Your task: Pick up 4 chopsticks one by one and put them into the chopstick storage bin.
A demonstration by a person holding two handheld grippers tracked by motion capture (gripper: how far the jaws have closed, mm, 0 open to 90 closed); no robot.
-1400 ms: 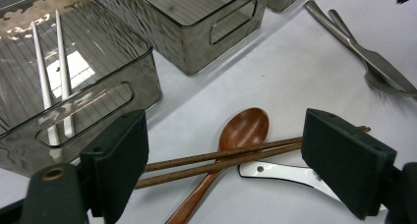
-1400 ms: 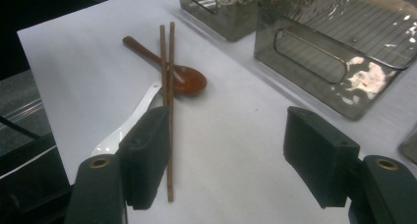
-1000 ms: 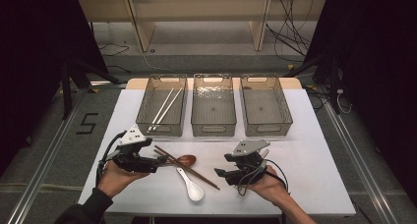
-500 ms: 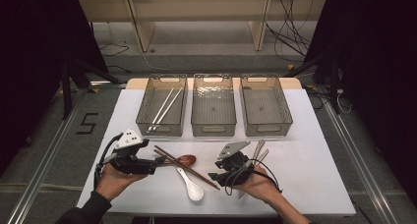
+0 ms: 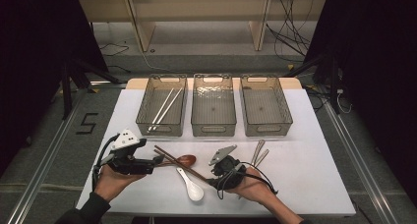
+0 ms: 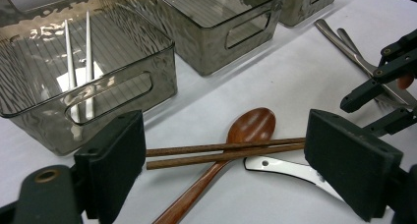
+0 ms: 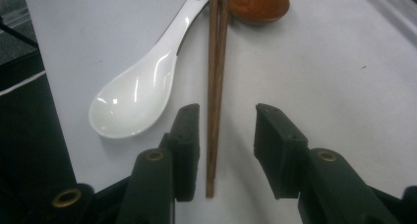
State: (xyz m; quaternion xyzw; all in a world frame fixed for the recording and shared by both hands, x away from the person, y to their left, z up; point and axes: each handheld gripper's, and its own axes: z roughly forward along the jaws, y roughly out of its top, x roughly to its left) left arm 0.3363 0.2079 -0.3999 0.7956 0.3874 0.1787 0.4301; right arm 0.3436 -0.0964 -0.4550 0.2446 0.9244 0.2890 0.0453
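A pair of brown wooden chopsticks [image 5: 178, 161] lies slantwise on the white table, across a wooden spoon [image 5: 188, 159] and beside a white ceramic spoon [image 5: 192, 188]. My right gripper [image 5: 212, 181] is low at the chopsticks' near end. In the right gripper view [image 7: 223, 130] its jaws have just been closing and straddle the chopsticks [image 7: 215, 86], with gaps still on both sides. My left gripper [image 5: 158, 159] rests at their far end, jaws wide open. In the left gripper view [image 6: 226, 157] the chopsticks [image 6: 221, 149] and the wooden spoon [image 6: 251, 127] lie ahead of its pads.
Three grey see-through bins stand in a row at the back: left [image 5: 147, 117], middle [image 5: 213, 129], right [image 5: 286, 117]. The left bin holds white chopsticks [image 5: 165, 106]. Metal cutlery [image 5: 258, 153] lies right of my right hand. The table's front edge is close to both hands.
My right gripper has moved left and down to the chopsticks' near end, and its jaws have narrowed around them. The left gripper has stayed put.
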